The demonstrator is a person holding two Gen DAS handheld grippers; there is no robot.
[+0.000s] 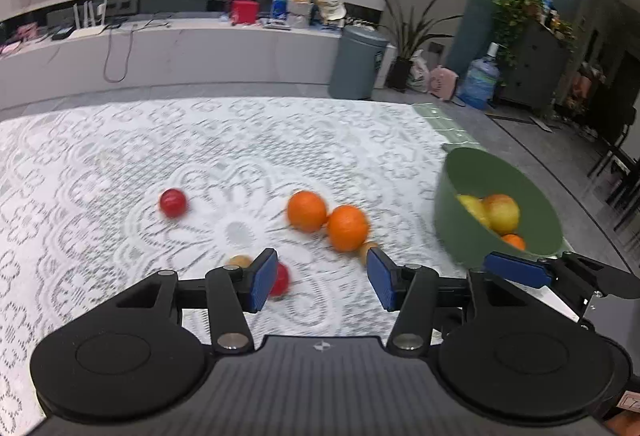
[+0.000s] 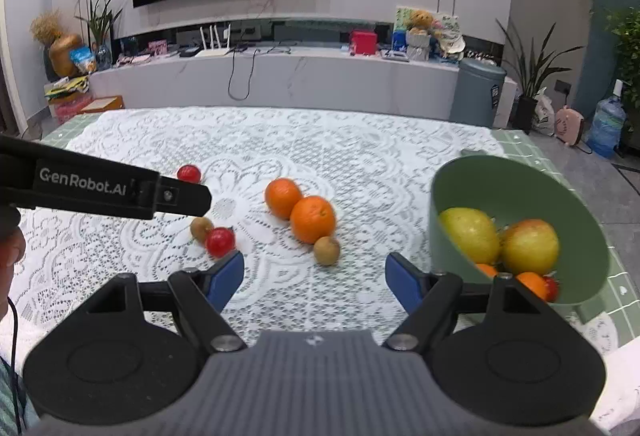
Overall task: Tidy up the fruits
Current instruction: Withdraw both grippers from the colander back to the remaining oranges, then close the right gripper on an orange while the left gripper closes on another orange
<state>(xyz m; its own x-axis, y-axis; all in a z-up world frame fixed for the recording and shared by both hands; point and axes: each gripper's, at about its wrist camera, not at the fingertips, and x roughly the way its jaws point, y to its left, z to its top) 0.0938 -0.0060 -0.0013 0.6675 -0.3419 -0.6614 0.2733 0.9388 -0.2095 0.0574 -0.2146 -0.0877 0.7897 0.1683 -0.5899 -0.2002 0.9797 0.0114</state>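
Right wrist view, left to right. At left edge, mid-height: left claw (image 2: 188, 202) seen side-on, reaching in over the lace-covered bench (image 2: 360, 140); behind its tip, far red fruit (image 2: 189, 173). Below that, lower left of centre: left kiwi (image 2: 201, 227) touching near red fruit (image 2: 219, 241), both just beyond the left blue pad. Centre: two oranges (image 2: 298, 210) touching one another; right kiwi (image 2: 327, 250) touching the nearer orange on its lower side. Bottom centre: right claw (image 2: 314, 278) open, jaws apart, nothing between them, bare lace in the gap. Right: green bowl (image 2: 516, 180) tilted toward the camera, just beside the right pad; inside, yellow apple (image 2: 470, 234) and yellow-red apple (image 2: 530, 246) side by side, with an orange piece and a red fruit low at the near wall.

Left wrist view, blurred, left to right. Mid left: far red fruit (image 1: 173, 202) alone on lace; bottom centre: left claw (image 1: 322, 278) open, jaws apart, gripping nothing; near red fruit (image 1: 280, 278) partly behind its left pad. Right of centre: oranges (image 1: 326, 220); far right: green bowl (image 1: 496, 176), with the right claw (image 1: 516, 268) just below its rim.
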